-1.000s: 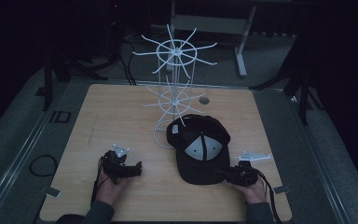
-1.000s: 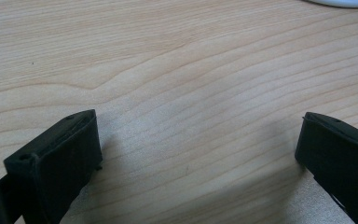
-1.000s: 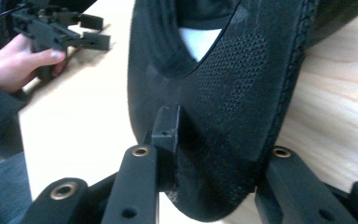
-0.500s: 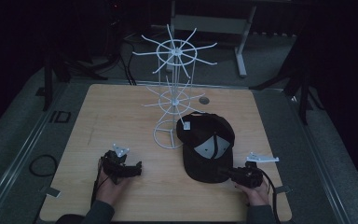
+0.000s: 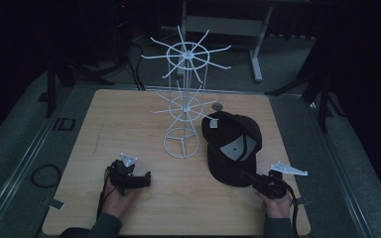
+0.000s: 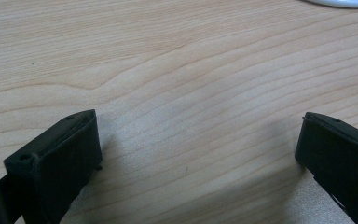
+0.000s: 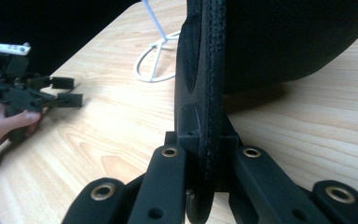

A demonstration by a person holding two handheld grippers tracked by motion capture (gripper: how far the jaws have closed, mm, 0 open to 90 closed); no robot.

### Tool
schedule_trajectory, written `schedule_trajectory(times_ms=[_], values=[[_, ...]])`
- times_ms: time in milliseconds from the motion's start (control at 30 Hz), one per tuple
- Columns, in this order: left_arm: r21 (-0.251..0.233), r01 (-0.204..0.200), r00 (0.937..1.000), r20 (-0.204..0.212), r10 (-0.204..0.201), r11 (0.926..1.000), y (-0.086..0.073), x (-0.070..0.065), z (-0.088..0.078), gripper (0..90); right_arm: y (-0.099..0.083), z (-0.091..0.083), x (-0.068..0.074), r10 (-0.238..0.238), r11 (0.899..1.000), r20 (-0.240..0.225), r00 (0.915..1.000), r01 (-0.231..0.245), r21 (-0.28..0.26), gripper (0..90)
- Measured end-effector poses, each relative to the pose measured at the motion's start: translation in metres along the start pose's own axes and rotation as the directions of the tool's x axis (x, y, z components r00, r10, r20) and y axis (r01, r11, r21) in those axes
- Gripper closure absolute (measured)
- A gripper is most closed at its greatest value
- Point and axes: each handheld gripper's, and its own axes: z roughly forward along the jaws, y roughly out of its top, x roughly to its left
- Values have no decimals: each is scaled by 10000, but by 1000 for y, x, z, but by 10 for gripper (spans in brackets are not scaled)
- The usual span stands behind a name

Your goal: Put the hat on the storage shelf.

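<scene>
right gripper (image 5: 252,179) jaws just closed, clamped on cap (image 5: 232,146) brim, near counter (image 5: 129,119) right front | left gripper (image 5: 145,179) jaws apart, idle | risk: thin edge grip, cap slipping or snagging rack (image 5: 184,106) prongs

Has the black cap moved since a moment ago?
Yes. The black cap, clamped at its brim by the right hand-held gripper, has slid rightward, away from the white wire rack's base ring.

We see a dim room around a light, wood-grain rectangular table (image 5: 129,114) with rounded corners. Grey carpeted floor (image 5: 15,148) spreads to its left and right. At the far side, a pale metal frame on legs (image 5: 255,54) stands before darkness, with black cables (image 5: 124,64) at far left.
</scene>
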Motion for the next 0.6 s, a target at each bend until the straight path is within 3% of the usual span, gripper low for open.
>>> schedule_trajectory(times_ms=[233, 600], values=[[2, -1, 10000, 2, 1, 10000, 0, 0, 0, 1, 2, -1, 1, -45, 9997, 570, 9984, 59, -244, 864], [0, -1, 10000, 3, 1, 10000, 0, 0, 0, 1, 11, 3, 7, -548, 9981, 1159, 9917, 577, -219, 865]])
